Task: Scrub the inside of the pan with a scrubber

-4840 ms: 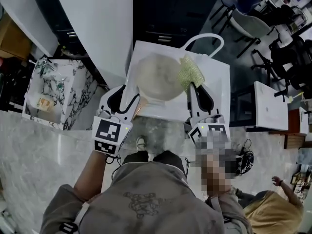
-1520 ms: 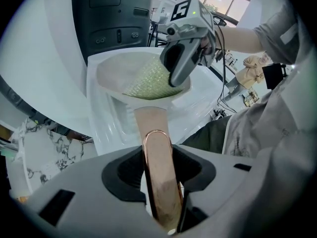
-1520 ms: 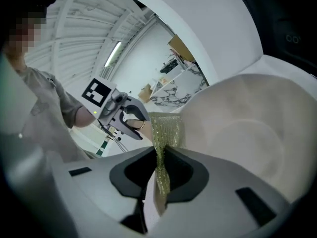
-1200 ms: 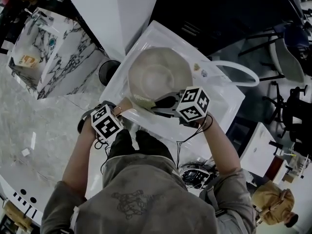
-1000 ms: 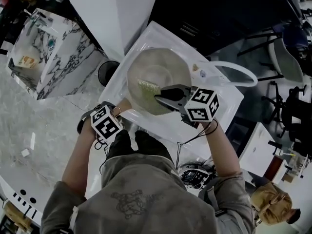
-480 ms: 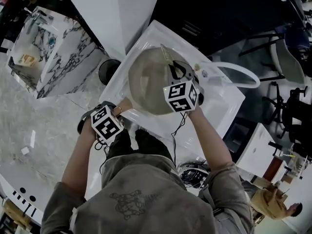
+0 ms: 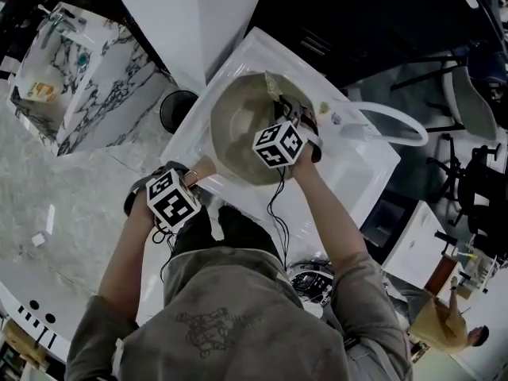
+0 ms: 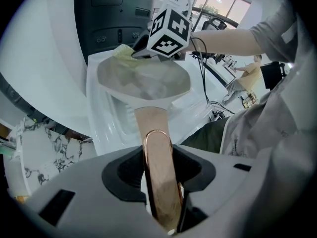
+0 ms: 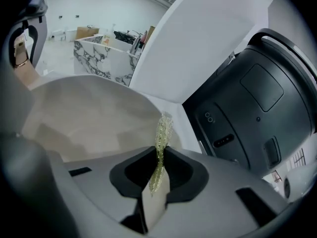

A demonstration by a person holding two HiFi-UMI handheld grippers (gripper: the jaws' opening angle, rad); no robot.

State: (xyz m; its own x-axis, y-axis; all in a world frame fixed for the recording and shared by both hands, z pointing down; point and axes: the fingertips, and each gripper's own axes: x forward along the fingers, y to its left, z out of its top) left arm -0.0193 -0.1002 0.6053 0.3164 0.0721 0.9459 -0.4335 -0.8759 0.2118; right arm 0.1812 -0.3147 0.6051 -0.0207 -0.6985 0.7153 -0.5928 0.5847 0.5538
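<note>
Beige pan [image 7: 235, 130], yellow-green scrubber [image 9: 161, 133]

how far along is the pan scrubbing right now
Done: the left gripper is clamped on the pan handle, steadying the pan over the white basin, and the right gripper has the green scrubber pinched in its jaws. In hand: the scrubber is at the pan's far rim. Left: the rest of the inside; the pictures don't show how clean it is.
</note>
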